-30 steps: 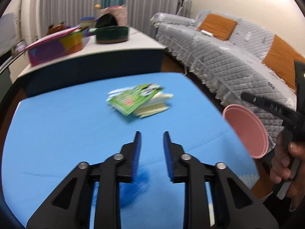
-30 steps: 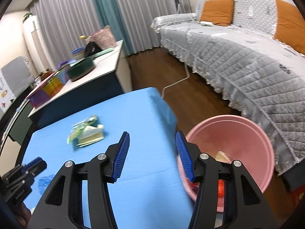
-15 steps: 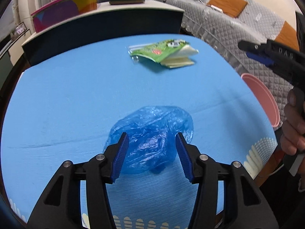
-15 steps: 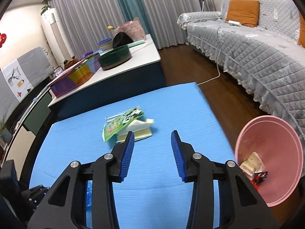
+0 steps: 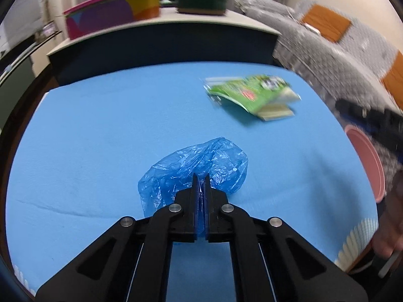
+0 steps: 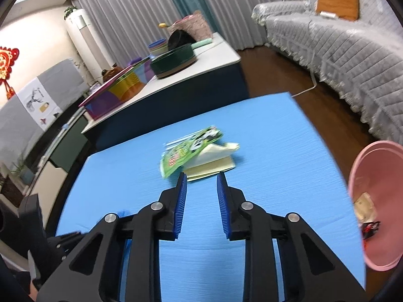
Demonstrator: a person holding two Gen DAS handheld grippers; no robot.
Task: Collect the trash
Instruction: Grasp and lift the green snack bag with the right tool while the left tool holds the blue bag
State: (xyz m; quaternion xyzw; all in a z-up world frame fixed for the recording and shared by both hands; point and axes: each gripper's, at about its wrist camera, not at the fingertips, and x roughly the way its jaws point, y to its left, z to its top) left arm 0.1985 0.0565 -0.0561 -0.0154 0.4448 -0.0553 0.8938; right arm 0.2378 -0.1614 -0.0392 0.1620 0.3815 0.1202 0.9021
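Two pieces of trash are left on the blue table (image 5: 83,130), and the pink bin (image 6: 377,201) off its right edge serves as the landmark for both. Farthest from the bin, at the near middle of the table, lies a crumpled blue plastic bag (image 5: 201,163). The left gripper (image 5: 201,178) has just closed its jaws on the bag's near edge, and a fold of film shows pinched between the pads, so the bag is gripped but not yet lifted. Closer to the bin, toward the table's far side, a green snack wrapper (image 6: 191,148) lies partly on top of a pale folded paper (image 6: 214,163). The right gripper (image 6: 201,183) points at that pair with its jaws partly apart and just narrowing, nothing between them, the tips near the wrapper but apart from it.

The step in hand looks like taking the bag to the bin. Thin film slips and trails, so the pinch should probably stay firm through a straight lift until the loose end clears the table, then travel across toward the bin and release only once the bag hangs above the rim. Some scraps already lie inside the bin. For the right side, a wider opening before descending would likely help catch wrapper and paper together, since the wrapper overlaps the paper and could slide off it.
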